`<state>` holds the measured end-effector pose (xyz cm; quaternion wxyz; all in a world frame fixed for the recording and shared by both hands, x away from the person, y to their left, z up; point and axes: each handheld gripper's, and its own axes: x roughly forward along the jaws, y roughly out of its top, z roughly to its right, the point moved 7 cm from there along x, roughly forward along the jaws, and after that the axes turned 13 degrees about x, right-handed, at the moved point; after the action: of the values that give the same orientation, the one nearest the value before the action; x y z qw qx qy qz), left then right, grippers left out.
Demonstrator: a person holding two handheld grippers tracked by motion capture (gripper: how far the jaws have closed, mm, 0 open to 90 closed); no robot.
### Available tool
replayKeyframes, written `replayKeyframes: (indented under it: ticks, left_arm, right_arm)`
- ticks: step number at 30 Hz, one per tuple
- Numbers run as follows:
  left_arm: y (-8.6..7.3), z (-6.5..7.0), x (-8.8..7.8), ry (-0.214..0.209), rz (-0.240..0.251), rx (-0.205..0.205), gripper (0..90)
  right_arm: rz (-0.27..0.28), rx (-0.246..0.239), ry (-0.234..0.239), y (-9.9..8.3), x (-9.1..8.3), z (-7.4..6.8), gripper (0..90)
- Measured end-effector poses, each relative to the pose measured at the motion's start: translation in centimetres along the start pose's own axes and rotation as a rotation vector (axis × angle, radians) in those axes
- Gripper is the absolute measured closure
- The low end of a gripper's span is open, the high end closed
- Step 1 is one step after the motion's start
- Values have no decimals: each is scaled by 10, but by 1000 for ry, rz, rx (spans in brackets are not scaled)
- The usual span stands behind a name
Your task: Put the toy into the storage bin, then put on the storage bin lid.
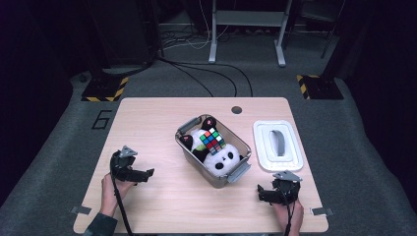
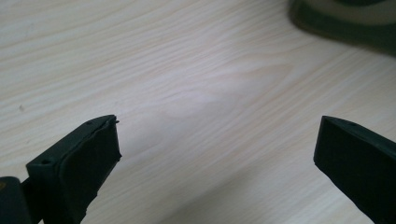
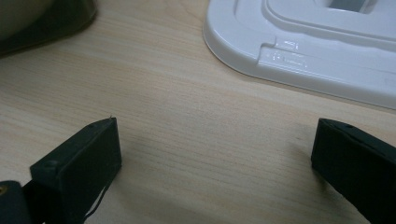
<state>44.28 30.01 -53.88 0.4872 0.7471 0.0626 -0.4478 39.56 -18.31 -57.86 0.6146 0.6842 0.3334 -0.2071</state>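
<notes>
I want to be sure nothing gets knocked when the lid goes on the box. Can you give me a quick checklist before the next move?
1. Left gripper open and empty: ok.
2. Right gripper open and empty: ok.
3. Lid flat on the table, free to grasp: ok.
4. Toy panda and puzzle cube below the box rim: not ok, the cube sits high.
5. Box latches swung clear: cannot tell.

High cam looks down on whole table (image 1: pixel 147 123); both tool cams skim tabletop close, sharing wood w/ it.
</notes>
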Motion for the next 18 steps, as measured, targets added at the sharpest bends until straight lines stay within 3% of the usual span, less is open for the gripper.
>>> replayKeyframes:
  ticks: [7, 9, 15, 18]
  left_arm:
    - [-15, -10, 9, 50, 43, -38, 0]
    - [-17, -10, 10, 46, 41, -43, 0]
    - [-22, -11, 17, 59, 39, -29, 0]
    - [-28, -10, 21, 50, 15, -19, 0]
  right_arm:
    - [-1, -3, 3, 0, 0, 0, 8]
    - [0, -3, 4, 1, 1, 0, 8]
    - [-18, -4, 28, 3, 1, 1, 12]
    - [-21, 12, 50, 5, 0, 3, 16]
